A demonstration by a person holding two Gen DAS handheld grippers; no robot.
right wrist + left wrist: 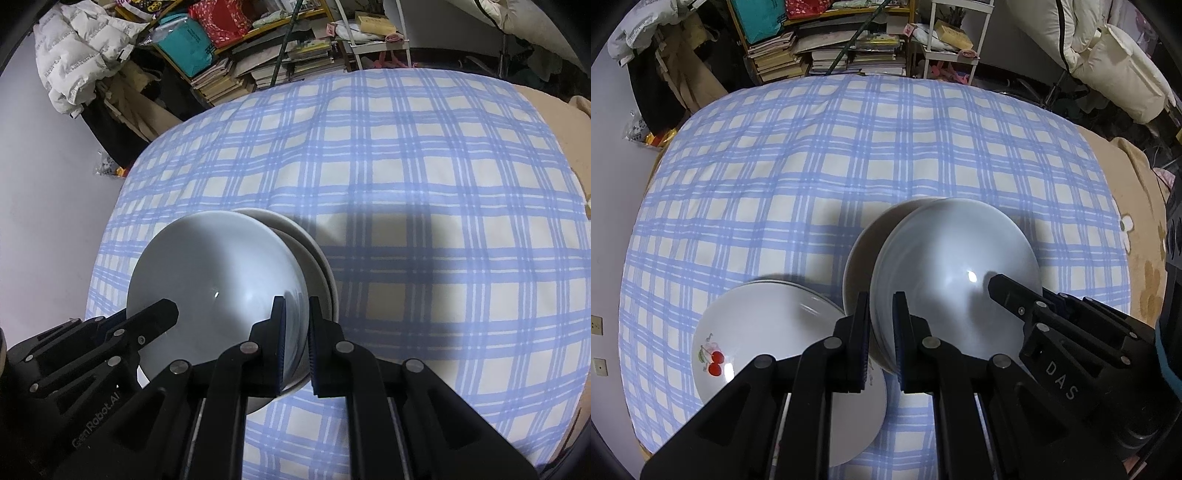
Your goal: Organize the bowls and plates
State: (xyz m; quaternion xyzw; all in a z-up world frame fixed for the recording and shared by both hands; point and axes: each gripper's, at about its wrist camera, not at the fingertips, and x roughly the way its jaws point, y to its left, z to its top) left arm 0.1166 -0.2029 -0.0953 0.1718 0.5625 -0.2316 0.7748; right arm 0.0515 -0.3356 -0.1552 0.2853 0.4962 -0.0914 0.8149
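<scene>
A white bowl (956,266) is held tilted over a second white bowl (864,251) on the blue checked tablecloth. My left gripper (881,328) is shut on the held bowl's left rim. My right gripper (297,332) is shut on the same bowl's (218,273) right rim; the lower bowl (317,266) shows behind it. Each gripper shows in the other's view, the right one (1015,295) and the left one (155,317). A stack of white plates (764,325) with a cherry picture lies to the left of the bowls.
The round table's cloth (849,166) stretches far ahead. Behind the table stand piles of books (827,55), a white shelf (953,48) and jackets (81,48). A tan blanket (1137,221) lies at the right.
</scene>
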